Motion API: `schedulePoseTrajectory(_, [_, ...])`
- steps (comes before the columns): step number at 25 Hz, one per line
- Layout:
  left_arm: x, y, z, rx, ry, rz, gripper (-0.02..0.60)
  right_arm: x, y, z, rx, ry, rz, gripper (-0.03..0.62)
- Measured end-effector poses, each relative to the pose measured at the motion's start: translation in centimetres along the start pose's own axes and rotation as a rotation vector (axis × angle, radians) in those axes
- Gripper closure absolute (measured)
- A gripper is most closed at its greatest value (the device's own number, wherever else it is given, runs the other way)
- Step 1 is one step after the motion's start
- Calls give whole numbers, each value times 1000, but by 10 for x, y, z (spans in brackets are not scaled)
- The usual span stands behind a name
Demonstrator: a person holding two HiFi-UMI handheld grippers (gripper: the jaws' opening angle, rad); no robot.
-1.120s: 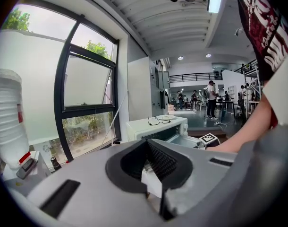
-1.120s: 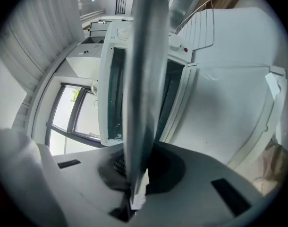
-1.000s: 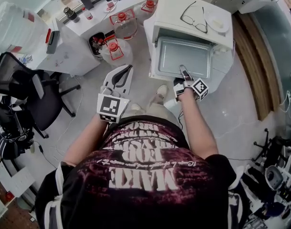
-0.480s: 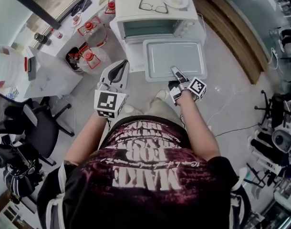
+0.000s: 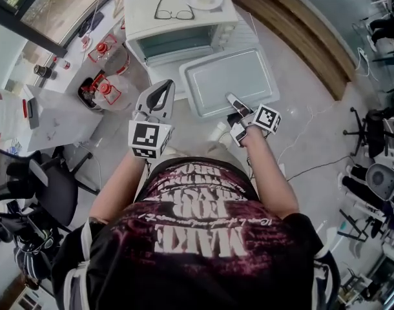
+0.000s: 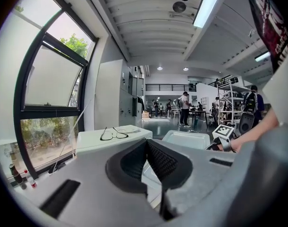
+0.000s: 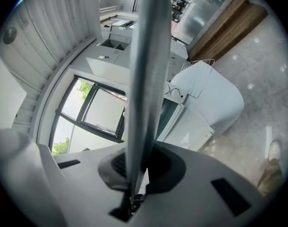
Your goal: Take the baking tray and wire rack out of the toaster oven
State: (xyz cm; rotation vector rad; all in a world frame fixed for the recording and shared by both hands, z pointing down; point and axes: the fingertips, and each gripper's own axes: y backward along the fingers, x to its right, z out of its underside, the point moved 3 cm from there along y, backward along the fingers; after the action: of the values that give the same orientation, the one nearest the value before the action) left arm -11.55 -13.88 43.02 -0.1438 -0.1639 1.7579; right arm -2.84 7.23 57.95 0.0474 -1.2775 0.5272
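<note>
Right gripper [image 5: 232, 99], fingers clenched on the tray [image 5: 226, 73] rim, holds it before the oven [image 5: 177, 18]; carry it level. Left gripper [image 5: 159, 94], fingers closed and empty, could support the opposite edge.

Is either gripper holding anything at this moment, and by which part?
The right gripper pinches the baking tray by the rim of its near edge. The left gripper holds nothing; its jaws are together.

1 baking tray [image 5: 229, 79], smooth matt grey metal; 1 toaster oven [image 5: 140, 21], white casing, smooth semi-gloss; floor [image 5: 313, 131], polished grey, glossy; shirt [image 5: 197, 237], printed cloth.
</note>
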Motion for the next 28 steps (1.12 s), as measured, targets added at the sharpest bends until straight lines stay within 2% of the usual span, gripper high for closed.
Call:
schedulePoseTrajectory(5, [43, -43, -13, -24, -15, 1, 580, -8, 17, -22, -128, 75, -70, 582])
schedulePoseTrajectory(11, [94, -100, -23, -39, -19, -20, 579, 6, 32, -61, -254, 135, -115, 582])
schedulePoseTrajectory(16, [130, -147, -31, -40, -23, -58, 580, 22, 39, -94, -334, 122, -172, 580])
schedulePoseTrajectory(22, [156, -184, -50, -7, 7, -108, 580, 35, 51, -126, -447, 166, -190, 580])
schedulePoseTrajectory(28, [159, -196, -47, -43, -17, -108, 579, 56, 49, -144, -480, 146, -184, 580])
